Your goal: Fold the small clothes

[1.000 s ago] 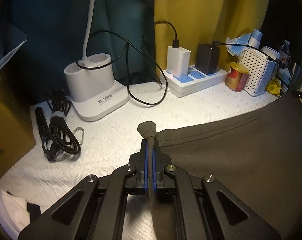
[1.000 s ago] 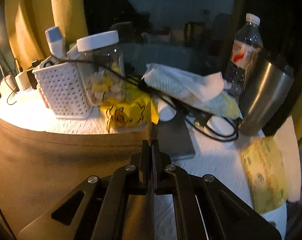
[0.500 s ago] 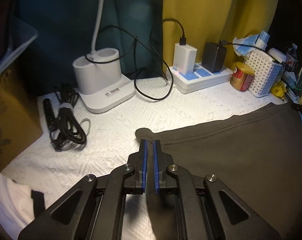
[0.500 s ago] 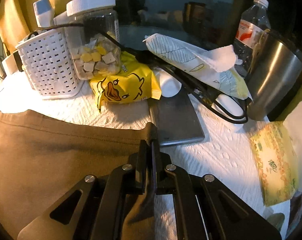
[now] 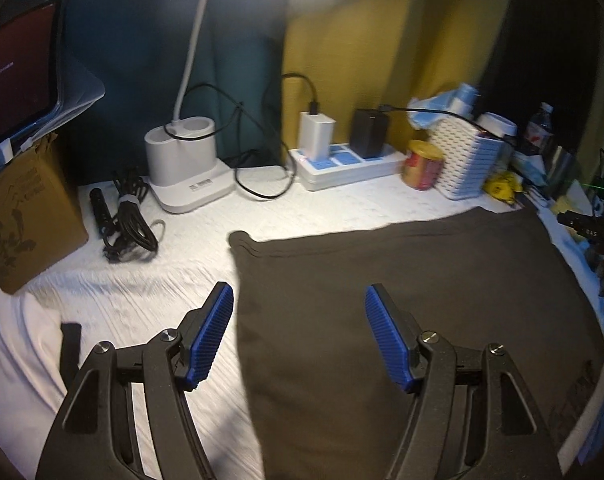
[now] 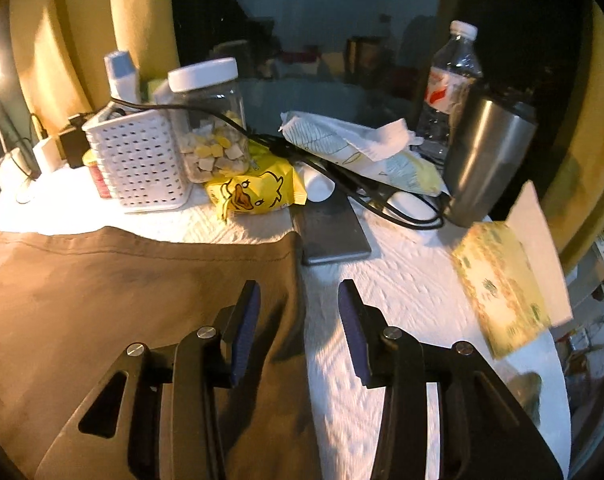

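A dark brown garment (image 5: 401, 292) lies flat on the white textured table cover (image 5: 142, 280), its hemmed far edge running left to right. My left gripper (image 5: 300, 296) hovers above the garment's left edge, its jaws opening, the blue pads (image 5: 216, 328) wide apart and touching no cloth. In the right wrist view the same garment (image 6: 122, 300) looks tan, with its right corner near a grey tablet (image 6: 329, 232). My right gripper (image 6: 298, 292) is above that right edge, jaws opening, the cloth lying free below them.
Along the back stand a white lamp base (image 5: 186, 168), a coiled black cable (image 5: 130, 220), a power strip (image 5: 349, 164), a red tin (image 5: 423, 164) and a white basket (image 5: 469, 164). A cardboard box (image 5: 22, 216) is at left. A jar (image 6: 210, 120), yellow snack bag (image 6: 254, 192), steel tumbler (image 6: 489, 152), bottle (image 6: 449, 80) and tissue pack (image 6: 501, 280) crowd the right.
Both grippers were shut on the garment's far corners; both have opened, let the corners drop flat on the table, and pulled back and up from the far edge.
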Available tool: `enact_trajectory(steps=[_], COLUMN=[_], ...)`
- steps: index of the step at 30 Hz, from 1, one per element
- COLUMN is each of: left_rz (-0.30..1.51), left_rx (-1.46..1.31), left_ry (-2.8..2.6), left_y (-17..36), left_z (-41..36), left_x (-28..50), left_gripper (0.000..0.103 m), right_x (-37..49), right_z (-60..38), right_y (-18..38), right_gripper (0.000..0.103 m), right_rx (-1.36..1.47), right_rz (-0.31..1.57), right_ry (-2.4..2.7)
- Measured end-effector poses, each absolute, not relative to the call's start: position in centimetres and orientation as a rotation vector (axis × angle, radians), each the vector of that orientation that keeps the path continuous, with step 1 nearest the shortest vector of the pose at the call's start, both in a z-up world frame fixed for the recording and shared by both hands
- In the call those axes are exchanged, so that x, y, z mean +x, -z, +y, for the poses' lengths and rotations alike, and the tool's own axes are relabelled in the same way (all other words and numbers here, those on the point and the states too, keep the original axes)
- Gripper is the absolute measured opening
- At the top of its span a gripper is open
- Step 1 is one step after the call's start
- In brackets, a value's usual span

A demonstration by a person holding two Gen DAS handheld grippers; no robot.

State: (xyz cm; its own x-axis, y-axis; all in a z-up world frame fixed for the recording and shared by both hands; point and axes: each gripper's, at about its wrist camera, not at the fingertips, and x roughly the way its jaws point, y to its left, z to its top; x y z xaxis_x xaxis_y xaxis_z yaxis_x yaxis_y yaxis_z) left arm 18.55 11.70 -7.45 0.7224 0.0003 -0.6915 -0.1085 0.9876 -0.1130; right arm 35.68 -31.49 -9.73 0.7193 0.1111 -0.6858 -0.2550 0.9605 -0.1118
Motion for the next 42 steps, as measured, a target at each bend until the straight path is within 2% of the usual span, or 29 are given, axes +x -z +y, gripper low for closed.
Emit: enact_trajectory(steps=[1, 3, 4, 26, 42], left_rz=[0.759, 0.755, 0.752, 0.738, 0.735], left_rx=[-0.149, -0.144, -0.144, -0.121, -0.135], left_ry=[-0.053, -0.035, -0.028, 0.108, 0.175], left_y=[7.4, 7.2, 7.1, 7.5, 8.3], left_z=[11.4, 10.6, 10.3, 3.5, 0.5], left_x=[18.2, 17.4, 17.0, 9.6, 6.7], left_gripper=[0.068, 0.069, 0.069, 0.07, 0.071], right_x=[35.3, 34.0, 33.5, 18.9, 11.9], right_z=[-31.5, -31.6, -31.7, -32.7, -32.5], right_y=[9.4, 9.0, 9.0, 9.2, 11.2], right_gripper=[0.047, 0.073, 0.076, 0.076, 0.076], right_rx=[-0.202, -0.196, -0.192, -0.176, -0.161], right_rz=[0.739, 0.729, 0.726, 0.705, 0.733], right_ry=[-0.204, -0.206, -0.207, -0.152, -0.164])
